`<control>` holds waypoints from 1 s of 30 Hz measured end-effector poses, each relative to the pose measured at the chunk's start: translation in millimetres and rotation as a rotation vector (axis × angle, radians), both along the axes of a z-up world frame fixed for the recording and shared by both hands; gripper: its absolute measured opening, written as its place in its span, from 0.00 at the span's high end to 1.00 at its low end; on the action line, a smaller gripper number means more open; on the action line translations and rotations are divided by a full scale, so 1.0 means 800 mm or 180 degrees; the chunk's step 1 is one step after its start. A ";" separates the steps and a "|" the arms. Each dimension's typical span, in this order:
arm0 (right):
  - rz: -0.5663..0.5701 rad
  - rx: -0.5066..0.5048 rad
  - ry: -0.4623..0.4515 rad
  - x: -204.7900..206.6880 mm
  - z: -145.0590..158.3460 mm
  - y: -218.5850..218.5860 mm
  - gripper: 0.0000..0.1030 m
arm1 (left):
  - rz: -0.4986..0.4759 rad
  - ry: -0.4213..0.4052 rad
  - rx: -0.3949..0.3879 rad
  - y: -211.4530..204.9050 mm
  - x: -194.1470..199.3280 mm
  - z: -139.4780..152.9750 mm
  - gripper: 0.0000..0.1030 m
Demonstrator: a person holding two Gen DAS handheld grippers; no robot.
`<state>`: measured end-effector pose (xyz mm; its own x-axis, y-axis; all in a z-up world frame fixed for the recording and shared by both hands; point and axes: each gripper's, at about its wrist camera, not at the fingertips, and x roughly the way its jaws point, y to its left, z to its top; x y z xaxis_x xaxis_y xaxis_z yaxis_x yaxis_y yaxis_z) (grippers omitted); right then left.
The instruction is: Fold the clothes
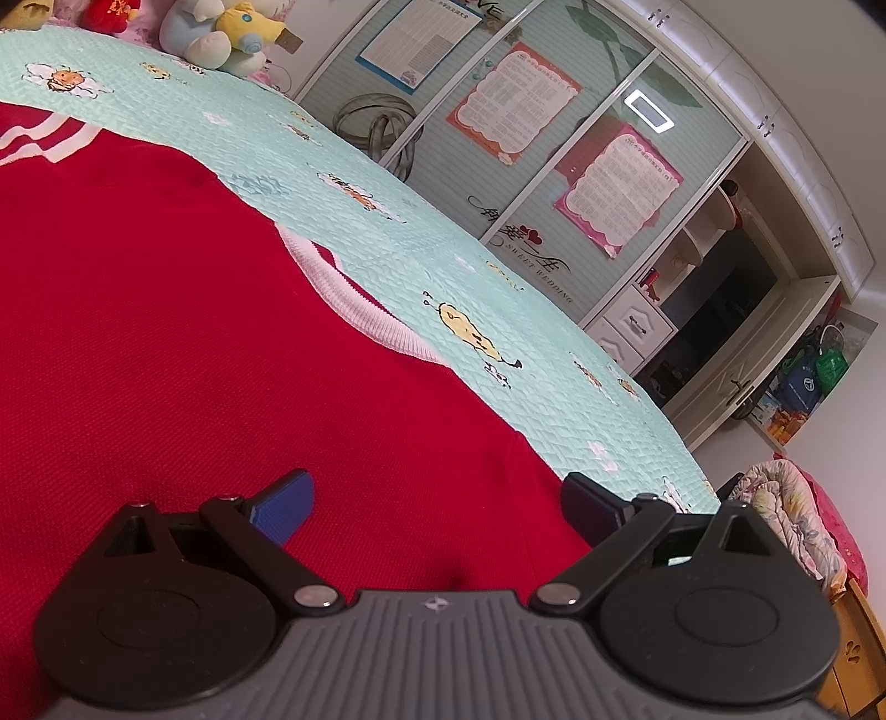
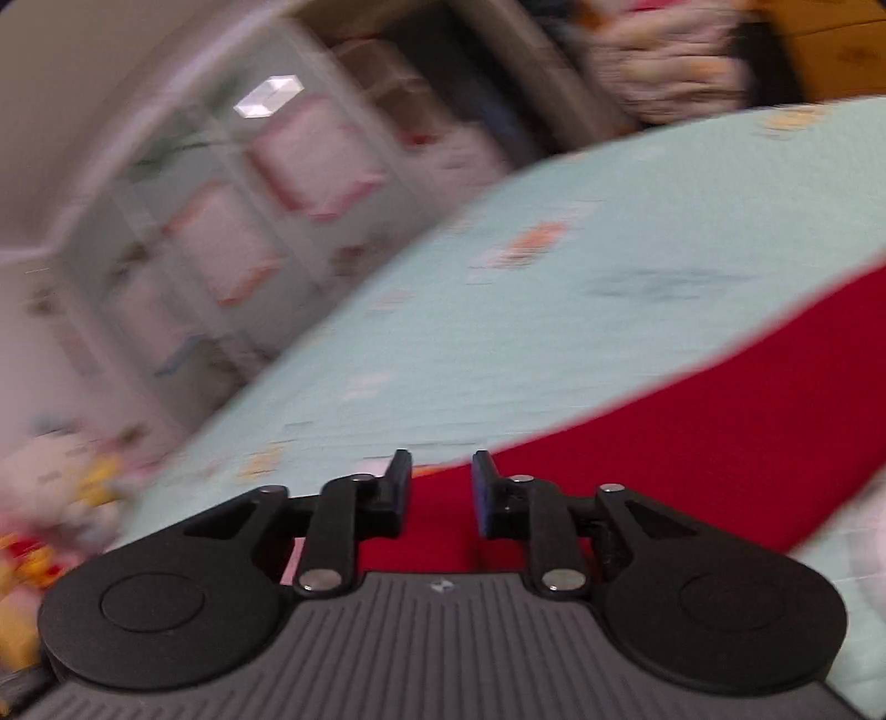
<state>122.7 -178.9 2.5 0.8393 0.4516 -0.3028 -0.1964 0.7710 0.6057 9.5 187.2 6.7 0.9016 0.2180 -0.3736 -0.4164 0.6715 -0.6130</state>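
A red top [image 1: 194,343] lies spread flat on the bed [image 1: 387,249], and every place here is taken from that top. On its left part, well away across the mint cover, white stripes [image 1: 50,135] mark what looks like a sleeve, with soft toys [image 1: 221,33] beyond it at the bed's head. At the top's far edge sits the pale ribbed collar [image 1: 354,299], lying on the cover. The left claw [image 1: 437,498] hangs just above the top's near part, its jaws spread wide with nothing between them; whether it touches the cloth I cannot tell. Beyond the top's right edge the cover runs to a wardrobe [image 1: 526,138] hung with posters. In the right wrist view, which is badly blurred, the right claw [image 2: 441,487] sits over the top's [image 2: 720,421] edge where red meets cover, jaws a little apart and pinching nothing; only bare cloth shows in the gap. No fold is visible yet, so the step in hand seems to be lining up for a fresh grasp at an edge. The next move calls for each claw to settle on a hem or shoulder, close on a single layer, then lift and carry it over without dragging the rest.
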 end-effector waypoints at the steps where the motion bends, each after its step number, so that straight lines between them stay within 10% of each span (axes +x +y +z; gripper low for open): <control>1: 0.0177 0.0041 -0.0095 -0.005 0.006 0.009 0.73 | 0.0000 0.0001 0.0002 0.000 0.001 0.000 0.04; 4: 0.0200 -0.0172 0.0299 0.017 -0.011 0.021 0.68 | 0.0006 0.0002 0.0015 -0.001 0.001 0.000 0.04; 8: 0.0051 0.0301 0.0552 0.036 -0.039 -0.015 1.00 | 0.0040 0.0001 0.0084 -0.006 0.004 -0.001 0.02; 12: -0.0029 0.0193 0.0514 0.038 -0.036 -0.007 1.00 | -0.0034 0.0062 0.0122 -0.004 0.003 0.003 0.02; 14: -0.0057 0.0199 0.0497 0.042 -0.036 -0.004 1.00 | -0.0278 0.0361 0.0198 0.001 0.004 0.016 0.14; 16: -0.0074 0.0211 0.0544 0.041 -0.037 -0.006 1.00 | -0.0541 0.0524 0.0176 0.012 -0.024 0.039 0.47; 18: -0.0108 0.0145 0.0612 0.028 -0.033 -0.005 1.00 | -0.0809 0.0645 0.0124 0.023 -0.060 0.064 0.50; 22: -0.0032 0.0238 0.0791 -0.055 0.010 0.021 0.77 | -0.1070 0.0837 0.0671 0.036 -0.181 0.107 0.24; 30: 0.1256 0.0840 0.0701 -0.316 0.049 0.115 0.59 | -0.0995 0.1377 0.0685 0.082 -0.369 0.093 0.24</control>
